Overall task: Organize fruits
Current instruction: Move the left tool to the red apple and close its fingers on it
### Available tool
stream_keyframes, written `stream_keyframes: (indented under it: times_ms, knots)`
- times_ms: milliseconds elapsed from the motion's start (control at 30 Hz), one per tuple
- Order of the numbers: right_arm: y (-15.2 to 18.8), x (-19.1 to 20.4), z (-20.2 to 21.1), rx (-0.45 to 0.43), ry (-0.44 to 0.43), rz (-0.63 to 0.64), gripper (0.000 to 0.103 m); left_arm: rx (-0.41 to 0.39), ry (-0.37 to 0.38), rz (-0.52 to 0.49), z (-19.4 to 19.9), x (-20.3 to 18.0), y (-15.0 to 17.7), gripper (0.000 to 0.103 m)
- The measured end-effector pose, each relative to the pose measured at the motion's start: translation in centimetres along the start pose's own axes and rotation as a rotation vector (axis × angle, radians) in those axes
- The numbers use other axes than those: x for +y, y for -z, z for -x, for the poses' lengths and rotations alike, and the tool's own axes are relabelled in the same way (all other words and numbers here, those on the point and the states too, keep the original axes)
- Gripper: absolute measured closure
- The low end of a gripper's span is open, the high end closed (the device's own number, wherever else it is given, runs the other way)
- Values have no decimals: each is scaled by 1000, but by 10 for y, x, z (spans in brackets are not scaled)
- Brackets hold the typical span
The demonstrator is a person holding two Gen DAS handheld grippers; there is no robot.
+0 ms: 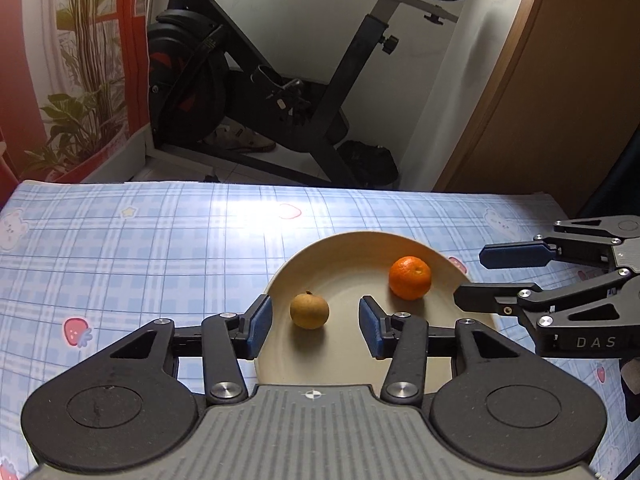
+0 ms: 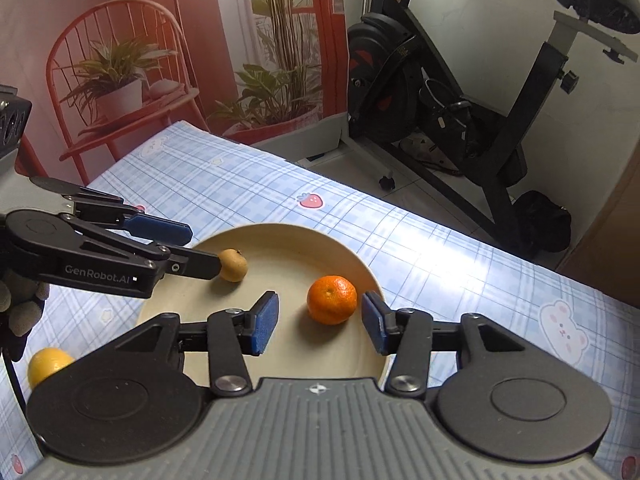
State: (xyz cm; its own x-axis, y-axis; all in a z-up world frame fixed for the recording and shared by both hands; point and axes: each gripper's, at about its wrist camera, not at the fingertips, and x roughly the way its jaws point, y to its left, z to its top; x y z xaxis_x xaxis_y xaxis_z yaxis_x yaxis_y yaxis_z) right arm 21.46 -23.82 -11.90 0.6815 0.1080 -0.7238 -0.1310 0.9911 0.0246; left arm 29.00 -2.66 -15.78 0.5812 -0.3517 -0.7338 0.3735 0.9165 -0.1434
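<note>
Plate (image 1: 340, 256): on the table (image 1: 160, 248).
Inside the plate: we see a tangerine (image 1: 410, 277) and, left of it, a smaller fruit (image 1: 309, 311).
Off the plate, near-left: possibly a lemon (image 2: 48, 365).

**Black linkages, blue pads, printed names**

The left gripper (image 1: 316, 320) was built of matte black linkage bars joined by round silver screws, each finger ending in a ribbed blue pad (image 1: 260, 326). Its grey ridged housing carried a small crosshair mark and two black discs. Its side read "GenRobot.AI". The right gripper (image 2: 320, 322) matched it, with "DAS" printed on its side. A grey knitted glove (image 2: 20, 308) covered the left hand.
</note>
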Motion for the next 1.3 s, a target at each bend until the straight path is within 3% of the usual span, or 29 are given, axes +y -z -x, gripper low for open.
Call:
stream_keyframes:
  times_ms: [267, 567, 833, 1133, 1300]
  knots:
    - [45, 31, 76, -94, 53, -123, 44, -58, -37, 48, 81, -15, 41, 53]
    - [88, 53, 111, -113, 91, -192, 44, -92, -64, 40, 131, -24, 70, 53]
    - [104, 53, 116, -100, 102, -191, 44, -104, -43, 19, 133, -34, 71, 53]
    - [127, 28, 111, -79, 105, -234, 44, -43, 26, -38, 98, -60, 70, 53]
    - [136, 16, 102, -59, 115, -167, 44, -1, 59, -82, 68, -81, 59, 54]
